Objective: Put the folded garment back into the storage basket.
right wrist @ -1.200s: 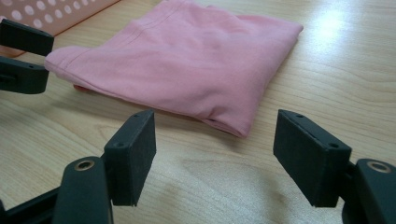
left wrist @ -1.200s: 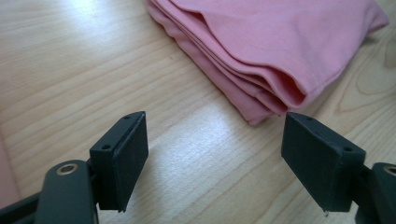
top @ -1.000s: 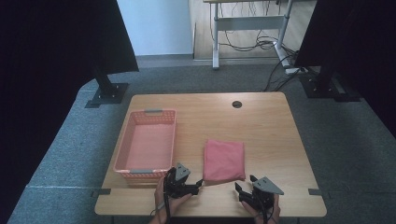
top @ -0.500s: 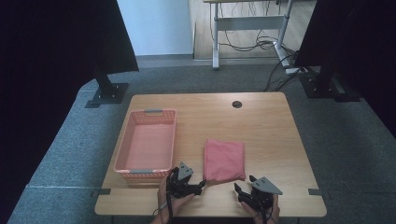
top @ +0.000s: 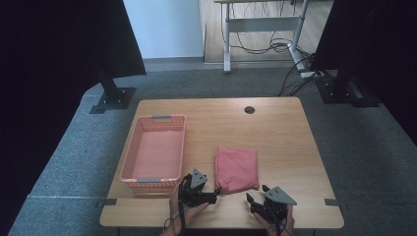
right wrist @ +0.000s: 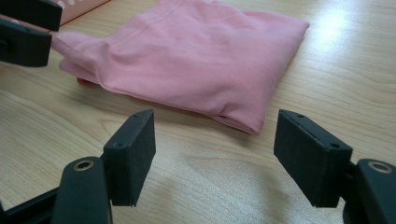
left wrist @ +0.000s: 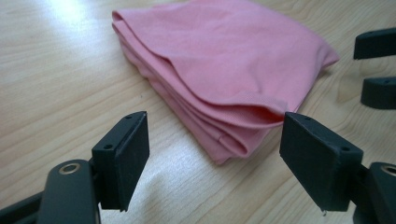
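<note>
A folded pink cloth [top: 236, 168] is flanked at 7 and 5 o'clock by the spread left gripper [left wrist: 212, 154] and spread right gripper [right wrist: 215, 154]; a pink plastic basket [top: 129, 162] lies at 9 o'clock.

1. A wooden table [top: 275, 128] stands on grey carpet [top: 74, 162], with a round cable hole [top: 250, 109] near its far edge.
2. Dark stands with flat bases [top: 112, 97] flank the table on either side.
3. Beyond, a desk frame [top: 260, 24] rises over tangled cables [top: 268, 46], possibly power leads.
</note>
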Demonstrator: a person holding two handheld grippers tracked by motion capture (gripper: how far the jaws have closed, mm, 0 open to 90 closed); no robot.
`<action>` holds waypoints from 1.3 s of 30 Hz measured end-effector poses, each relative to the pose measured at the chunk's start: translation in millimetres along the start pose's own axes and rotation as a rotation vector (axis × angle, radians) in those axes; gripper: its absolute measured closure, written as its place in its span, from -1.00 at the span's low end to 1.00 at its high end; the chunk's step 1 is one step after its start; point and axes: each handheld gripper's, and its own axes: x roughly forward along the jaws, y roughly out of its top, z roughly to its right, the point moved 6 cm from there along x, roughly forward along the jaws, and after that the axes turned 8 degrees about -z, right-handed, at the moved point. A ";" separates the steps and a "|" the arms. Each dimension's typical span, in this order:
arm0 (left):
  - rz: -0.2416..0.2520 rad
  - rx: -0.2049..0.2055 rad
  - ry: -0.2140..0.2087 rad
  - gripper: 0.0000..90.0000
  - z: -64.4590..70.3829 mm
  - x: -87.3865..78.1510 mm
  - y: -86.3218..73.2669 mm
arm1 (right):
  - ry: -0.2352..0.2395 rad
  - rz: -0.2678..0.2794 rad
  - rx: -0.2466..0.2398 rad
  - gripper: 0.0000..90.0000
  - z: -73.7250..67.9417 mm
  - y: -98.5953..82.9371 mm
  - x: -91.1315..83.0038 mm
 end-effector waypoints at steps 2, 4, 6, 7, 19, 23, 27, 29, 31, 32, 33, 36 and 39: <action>0.005 0.000 0.000 -0.47 0.1 -0.9 2.4 | 0.000 -0.001 -0.001 -0.35 -0.1 0.0 0.1; 0.010 -0.001 -0.001 -0.47 0.1 -1.5 4.5 | 0.001 -0.003 -0.001 -0.35 -0.2 0.0 0.2; 0.013 -0.002 -0.003 -0.47 0.2 -2.0 7.2 | 0.002 -0.004 -0.002 -0.35 -0.3 -0.1 0.3; 0.017 -0.001 -0.004 -0.47 0.7 -2.3 8.8 | 0.002 -0.005 -0.002 -0.35 -0.3 -0.1 0.4; 0.027 0.000 0.003 -0.48 -2.5 -0.8 22.3 | 0.003 -0.012 -0.005 -0.35 -0.4 -0.2 1.0; 0.027 0.003 0.007 -0.48 -1.9 0.7 24.4 | 0.002 -0.011 -0.004 -0.35 -0.4 -0.2 0.9; 0.022 -0.001 0.018 -0.49 -2.9 5.7 26.2 | 0.001 -0.009 -0.004 -0.35 -0.6 -0.2 0.7; 0.020 -0.005 0.022 -0.49 -3.9 7.2 26.7 | 0.002 -0.008 -0.004 -0.35 -0.6 -0.3 0.6; 0.018 -0.005 0.024 -0.49 -4.5 8.6 27.5 | 0.001 -0.008 -0.004 -0.35 -0.6 -0.3 0.6; 0.018 -0.007 0.027 -0.49 -4.6 9.3 27.9 | 0.001 -0.007 -0.004 -0.35 -0.6 -0.3 0.6; 0.015 -0.006 0.032 -0.49 -4.9 10.1 28.1 | 0.000 -0.007 -0.004 -0.35 -0.6 -0.3 0.5; 0.011 -0.001 0.039 -0.49 -5.7 12.3 28.8 | -0.002 -0.007 -0.005 -0.36 -0.7 -0.3 0.6; 0.012 -0.010 0.041 -0.50 -7.4 14.7 30.1 | -0.003 -0.007 -0.006 -0.36 -0.7 -0.3 0.6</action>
